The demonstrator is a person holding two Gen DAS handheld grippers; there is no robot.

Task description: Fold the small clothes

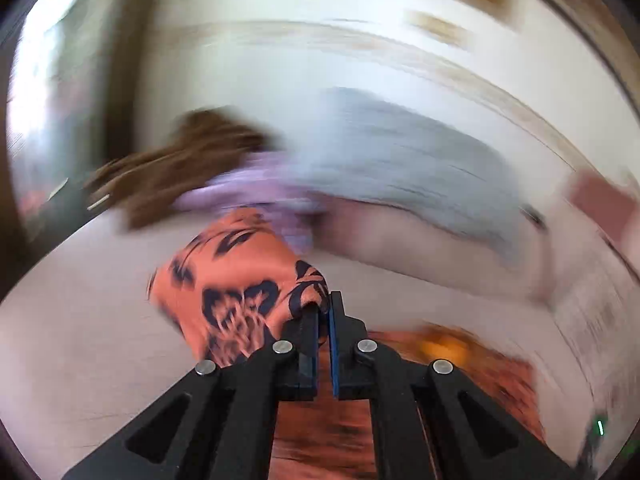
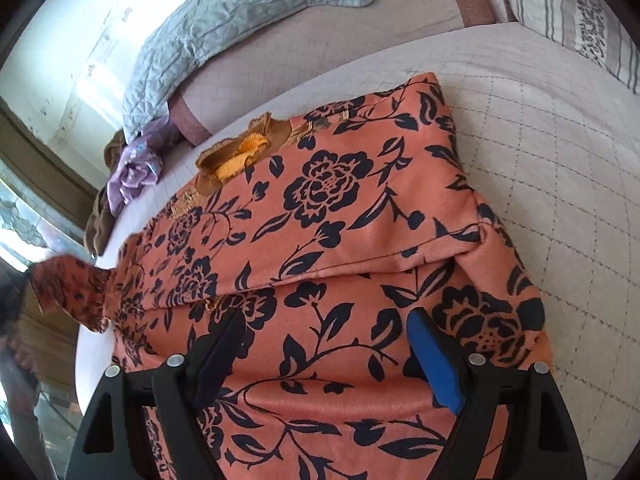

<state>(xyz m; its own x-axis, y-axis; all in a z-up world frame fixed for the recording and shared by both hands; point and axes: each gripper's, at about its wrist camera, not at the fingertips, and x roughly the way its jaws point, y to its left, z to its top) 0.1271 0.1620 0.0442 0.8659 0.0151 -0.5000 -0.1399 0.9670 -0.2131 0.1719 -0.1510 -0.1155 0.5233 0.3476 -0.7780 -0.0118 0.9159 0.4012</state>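
An orange garment with a dark floral print [image 2: 344, 216] lies spread on the bed, its right side folded over and its orange-lined neckline [image 2: 240, 160] toward the far left. My right gripper [image 2: 324, 320] is open just above the garment's near part, holding nothing. My left gripper [image 1: 324, 308] is shut on the garment's sleeve [image 1: 236, 276] and holds it up; the left wrist view is blurred by motion. That lifted sleeve shows in the right wrist view [image 2: 68, 284] at the far left.
A quilted pale bedcover [image 2: 540, 128] lies under the garment. A grey-blue quilted cloth [image 2: 224, 24], a lilac garment [image 2: 136, 168] and a brown one [image 2: 100, 224] lie at the bed's far edge. A striped pillow [image 2: 572, 8] lies at the far right.
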